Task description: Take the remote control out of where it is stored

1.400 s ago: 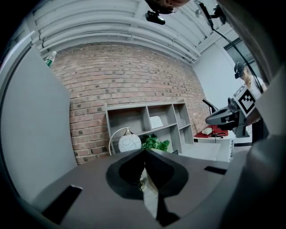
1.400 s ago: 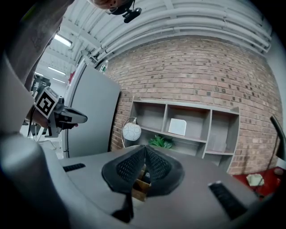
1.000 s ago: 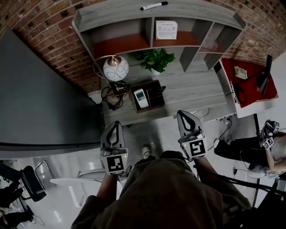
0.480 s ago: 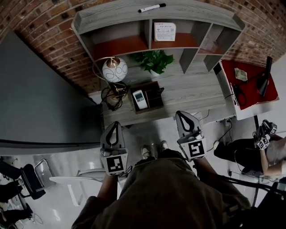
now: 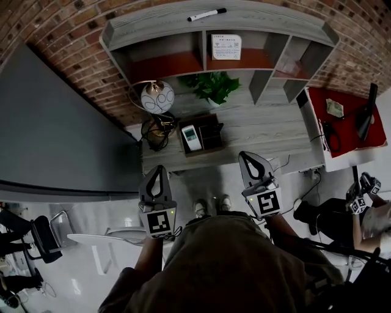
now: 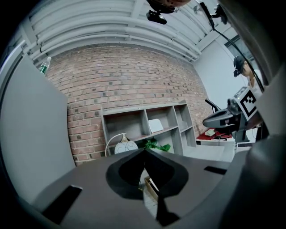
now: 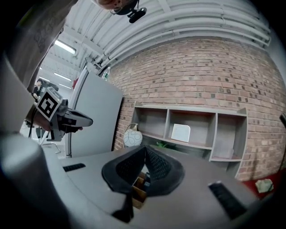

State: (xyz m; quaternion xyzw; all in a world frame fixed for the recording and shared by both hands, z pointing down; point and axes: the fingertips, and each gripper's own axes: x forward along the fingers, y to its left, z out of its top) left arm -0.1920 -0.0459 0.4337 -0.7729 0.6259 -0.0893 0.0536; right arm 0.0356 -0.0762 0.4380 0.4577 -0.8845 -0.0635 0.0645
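Desk (image 5: 263,131): remote control (image 5: 191,137) part-hidden in organizer (image 5: 211,136); left gripper (image 5: 160,169), right gripper (image 5: 245,155) clenched empty.

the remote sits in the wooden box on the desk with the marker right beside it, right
Not quite: the remote sits in the wooden box on the desk, but the marker lies on top of the shelf unit, as the head view shows.

Red brick wall (image 5: 73,36) at the back, grey wood cubby shelf (image 5: 140,27) against it, matching grey desk (image 5: 269,131) below. Big grey cabinet (image 5: 55,134) on the left, glossy pale floor (image 5: 208,183), ribbed ceiling (image 7: 187,22) overhead.
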